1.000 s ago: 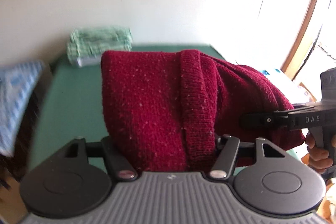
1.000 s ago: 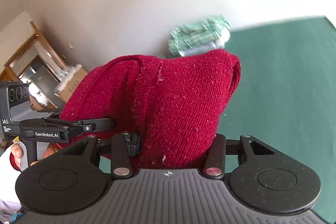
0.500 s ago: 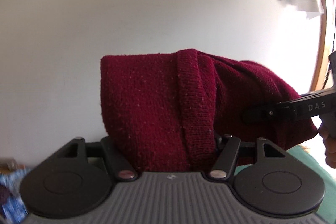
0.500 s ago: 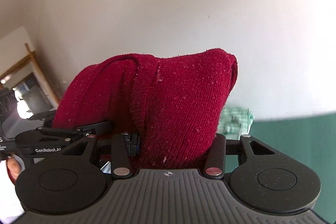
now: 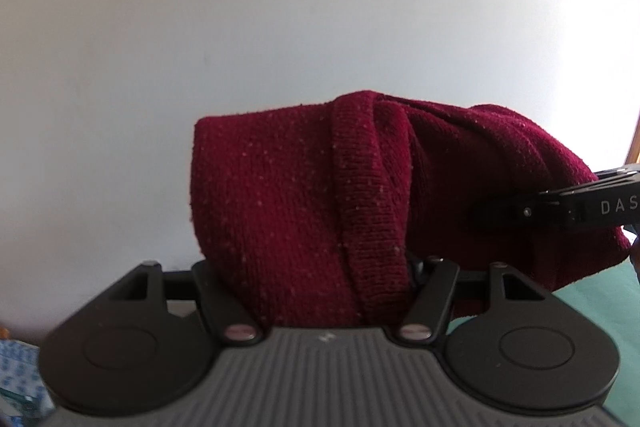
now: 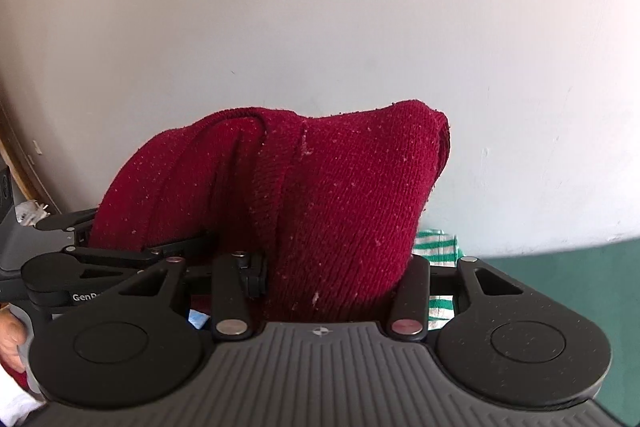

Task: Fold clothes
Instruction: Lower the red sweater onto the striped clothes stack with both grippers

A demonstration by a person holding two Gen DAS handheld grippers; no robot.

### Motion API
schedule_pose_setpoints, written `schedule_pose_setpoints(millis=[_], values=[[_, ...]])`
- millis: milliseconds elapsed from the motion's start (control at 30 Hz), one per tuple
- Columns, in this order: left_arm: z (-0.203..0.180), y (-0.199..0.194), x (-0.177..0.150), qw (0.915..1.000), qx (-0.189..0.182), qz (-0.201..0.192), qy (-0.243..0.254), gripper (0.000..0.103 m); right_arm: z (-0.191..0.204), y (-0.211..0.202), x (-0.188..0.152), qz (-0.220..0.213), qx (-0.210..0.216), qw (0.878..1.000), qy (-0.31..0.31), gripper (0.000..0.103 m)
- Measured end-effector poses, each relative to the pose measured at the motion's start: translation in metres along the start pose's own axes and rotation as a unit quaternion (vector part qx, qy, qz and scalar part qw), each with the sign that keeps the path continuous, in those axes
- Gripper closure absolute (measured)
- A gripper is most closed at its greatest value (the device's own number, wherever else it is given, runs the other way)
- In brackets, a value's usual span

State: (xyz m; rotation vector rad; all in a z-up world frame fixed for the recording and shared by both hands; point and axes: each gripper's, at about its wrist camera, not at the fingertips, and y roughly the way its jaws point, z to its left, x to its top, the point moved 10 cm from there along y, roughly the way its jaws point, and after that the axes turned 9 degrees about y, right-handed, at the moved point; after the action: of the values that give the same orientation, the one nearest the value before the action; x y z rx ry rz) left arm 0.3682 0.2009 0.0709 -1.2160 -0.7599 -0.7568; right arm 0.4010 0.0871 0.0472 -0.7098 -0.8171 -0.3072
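While held: the dark red speckled knitted garment [image 5: 296,211] fills the lower middle of both wrist views, bunched and raised clear of the green surface [image 6: 580,275], its ribbed band running down the middle of the cloth.
Left gripper [image 5: 324,267]: fingers closed narrow on a thick wad of the red knit at the bottom centre of the left view; the pads themselves are buried in cloth.
Right gripper [image 6: 320,267]: likewise clamped on a fold of the same garment; in the left view its black body enters from the right edge beside the knit.
Change: a second ago the left view looked down across the green surface to a folded green-and-white striped cloth [image 6: 436,247] at the back; now almost only pale wall [image 5: 280,27] shows above the garment, with a sliver of green at the lower right. Both cameras have tipped upward with the cloth.
Grip: the knit sits between the fingers just as it did a second ago.
Meaning: by my reading the garment is being lifted, either to shake it flat or to carry one edge over; which of the two, these views do not settle.
Fold state: how much cloth hangs below is hidden.
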Motion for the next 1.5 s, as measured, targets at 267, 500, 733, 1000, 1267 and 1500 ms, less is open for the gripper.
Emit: schedule_pose_setpoints(millis=[267, 500, 733, 1000, 1267, 1500], values=[[0.011, 0.079, -0.043, 0.9993, -0.008, 0.034, -0.014, 0.029, -0.022, 0.061, -0.028, 0.015, -0.026, 0.999, -0.019, 0.057], [0.02, 0.113, -0.069, 0.9989, -0.021, 0.04, -0.012, 0.01, -0.036, 0.107, -0.059, 0.034, -0.06, 0.997, -0.04, 0.055], [0.015, 0.124, -0.066, 0.9986, -0.036, 0.035, -0.016, 0.01, -0.037, 0.142, -0.075, 0.041, -0.088, 0.994, -0.055, 0.038], [0.033, 0.063, -0.037, 0.9993, -0.021, -0.028, -0.011, 0.011, -0.018, 0.079, -0.051, -0.005, -0.057, 0.996, -0.064, 0.026], [0.05, -0.002, 0.017, 0.9843, 0.049, -0.158, -0.061, 0.01, -0.028, 0.009, -0.028, -0.173, -0.068, 0.983, 0.003, 0.036], [0.008, 0.084, 0.02, 0.9938, 0.068, -0.077, -0.042, 0.065, 0.01, 0.063, -0.069, -0.142, -0.137, 0.975, -0.1, 0.074]])
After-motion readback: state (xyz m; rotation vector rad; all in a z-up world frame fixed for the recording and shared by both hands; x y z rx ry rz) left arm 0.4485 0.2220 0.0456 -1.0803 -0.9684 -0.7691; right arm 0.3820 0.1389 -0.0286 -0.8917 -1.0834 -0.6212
